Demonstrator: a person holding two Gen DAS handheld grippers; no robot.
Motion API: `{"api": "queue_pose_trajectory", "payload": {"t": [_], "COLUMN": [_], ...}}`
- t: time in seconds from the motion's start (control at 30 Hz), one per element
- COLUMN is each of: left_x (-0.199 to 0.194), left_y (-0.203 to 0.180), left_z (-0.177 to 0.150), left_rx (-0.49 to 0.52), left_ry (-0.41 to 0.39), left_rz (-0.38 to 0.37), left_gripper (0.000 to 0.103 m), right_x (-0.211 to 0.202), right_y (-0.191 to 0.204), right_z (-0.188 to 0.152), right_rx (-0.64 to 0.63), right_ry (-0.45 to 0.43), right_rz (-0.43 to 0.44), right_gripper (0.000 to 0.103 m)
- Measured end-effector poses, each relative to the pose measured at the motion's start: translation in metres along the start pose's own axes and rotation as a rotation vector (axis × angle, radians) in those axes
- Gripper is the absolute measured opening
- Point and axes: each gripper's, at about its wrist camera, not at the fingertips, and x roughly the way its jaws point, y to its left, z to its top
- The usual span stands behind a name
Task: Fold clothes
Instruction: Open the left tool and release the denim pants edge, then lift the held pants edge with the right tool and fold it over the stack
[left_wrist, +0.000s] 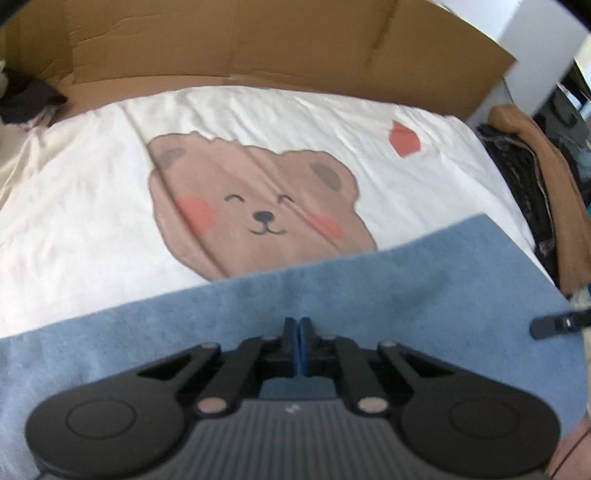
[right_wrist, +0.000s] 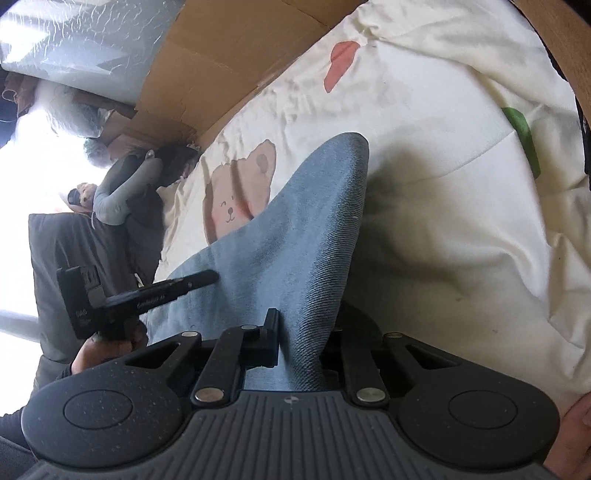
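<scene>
Denim garment (left_wrist: 332, 295) edge pinched by both closed grippers, left gripper (left_wrist: 297, 328), right gripper (right_wrist: 299, 332), bedsheet (left_wrist: 92, 221) beyond

L wrist cam low, faces forward; R rolled sideways; both close, share bear print (left_wrist: 255, 206) (right_wrist: 236, 195).

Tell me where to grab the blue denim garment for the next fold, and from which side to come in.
Judging from the wrist views, grip the blue denim garment on its free far hem, near the corner lying flat on the bear-print bedsheet. Come in low from the garment's open right side: the left gripper and right gripper already pinch the near edge, so only that hem is unheld.
</scene>
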Motion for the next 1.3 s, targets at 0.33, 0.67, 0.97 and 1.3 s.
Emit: {"api": "queue_pose_trajectory", "payload": {"t": [0.33,0.67,0.97,1.3], "left_x": [0.013,-0.056,-0.122,-0.157], "left_y": [-0.003,0.032,0.094,0.141], "left_z": [0.010,0.001,-0.029,-0.091], "left_rx": [0.025,-0.008,-0.145,-0.323], "left_ry": [-0.018,-0.071,-0.135,-0.194], "left_rz": [-0.020,-0.068,0.033,0.048], "left_gripper": [0.003,0.018,0.054,0.057], "right_x": [-0.002,-0.007,-0.010,0.005], "right_y": [0.015,0.065,0.136,0.220], "right_z": [0.002,0.003,0.013,0.012], "right_rx": [-0.035,-0.113,-0.175,-0.296], "right_ry": [0.002,0.018,0.070,0.143], "right_rz": [-0.032,-0.171,-0.288,-0.415], "right_gripper": [0.007,0.006,0.006,0.006]}}
